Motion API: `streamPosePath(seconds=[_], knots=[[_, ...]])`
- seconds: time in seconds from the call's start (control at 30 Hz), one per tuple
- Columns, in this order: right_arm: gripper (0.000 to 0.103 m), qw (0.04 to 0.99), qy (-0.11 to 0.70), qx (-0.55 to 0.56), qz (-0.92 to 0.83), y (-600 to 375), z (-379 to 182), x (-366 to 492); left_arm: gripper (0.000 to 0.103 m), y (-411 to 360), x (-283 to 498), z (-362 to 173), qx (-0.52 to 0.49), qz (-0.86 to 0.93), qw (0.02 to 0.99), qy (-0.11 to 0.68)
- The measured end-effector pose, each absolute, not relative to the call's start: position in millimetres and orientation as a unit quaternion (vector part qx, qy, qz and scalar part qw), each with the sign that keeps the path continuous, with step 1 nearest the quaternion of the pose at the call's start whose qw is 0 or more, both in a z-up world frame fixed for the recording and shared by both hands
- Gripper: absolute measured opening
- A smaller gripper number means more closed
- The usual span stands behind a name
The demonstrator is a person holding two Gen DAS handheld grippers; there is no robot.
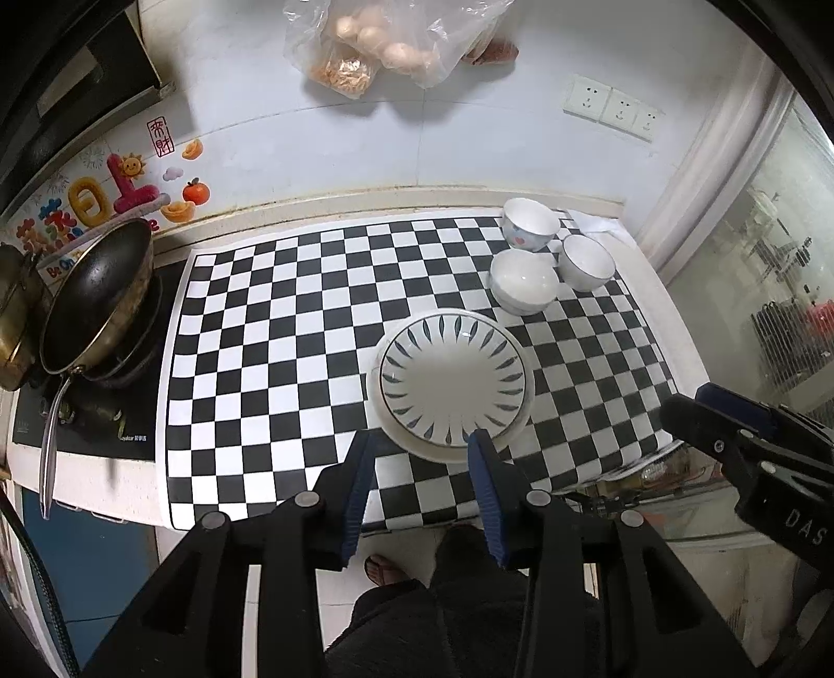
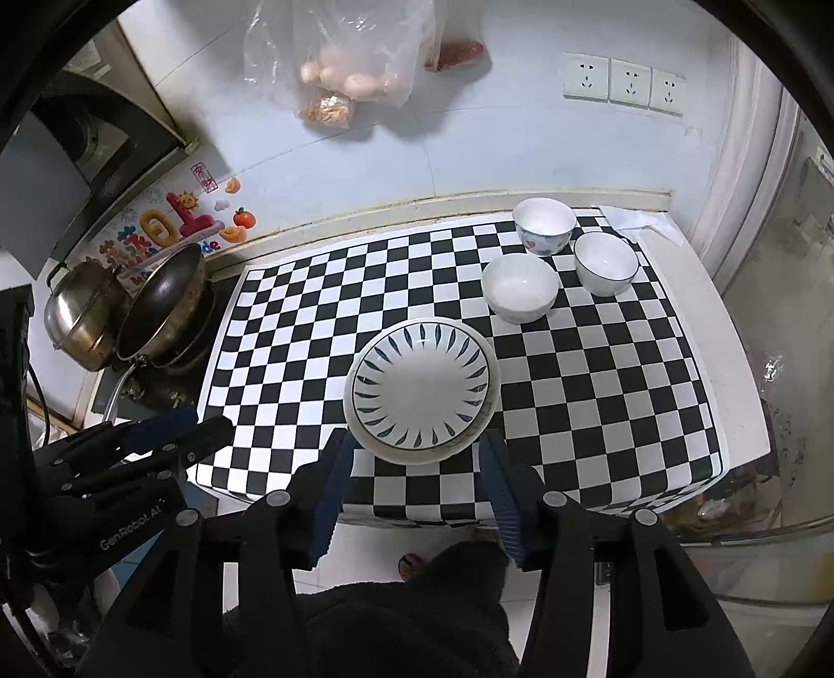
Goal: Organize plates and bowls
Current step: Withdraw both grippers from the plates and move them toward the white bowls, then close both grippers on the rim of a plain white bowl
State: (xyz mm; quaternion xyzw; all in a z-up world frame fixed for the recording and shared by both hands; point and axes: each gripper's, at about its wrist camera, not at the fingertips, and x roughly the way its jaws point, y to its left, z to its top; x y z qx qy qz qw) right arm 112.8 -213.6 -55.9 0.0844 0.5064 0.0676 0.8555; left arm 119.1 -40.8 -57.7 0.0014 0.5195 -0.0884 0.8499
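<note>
while both tools hang over the near edge of the bench (image 1: 677, 334), neither holds anything. the left tool (image 1: 422, 448) is spread wide, its blue pads just short of the plates (image 1: 452, 383); the right tool (image 2: 417, 448) is also wide, its pads to either side of the plates' near rim without touching it, as far as can be told. the plates (image 2: 421, 388) are a stack: a leaf-patterned one on top of a plain white one, on the checkered mat (image 1: 271, 334) near its front. behind them to the right stand three bowls (image 2: 519, 287), close together near the back corner: one plain white, one dark-rimmed (image 2: 604, 261), one with a red and blue motif (image 2: 544, 224). a pan (image 1: 99, 292) sits at the left on the stove. a bag (image 1: 385, 41) hangs on the wall.
</note>
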Motion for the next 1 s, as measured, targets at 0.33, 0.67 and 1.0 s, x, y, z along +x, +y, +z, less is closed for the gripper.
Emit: streamPosePath(seconds=[0.33, 0.67, 1.0], knots=[[0.054, 0.846, 0.518, 0.113, 0.054, -287, -91, 199, 0.035, -91, 216, -94, -0.032, -0.073, 0.829, 0.553], [0.054, 0.779, 0.607, 0.154, 0.047, -386, -230, 365, 0.035, -151, 378, -202, -0.081, -0.062, 0.768, 0.632], [0.040, 0.723, 0.672, 0.140, 0.078, -390, -332, 458, 0.028, -199, 445, -300, -0.051, -0.094, 0.702, 0.704]])
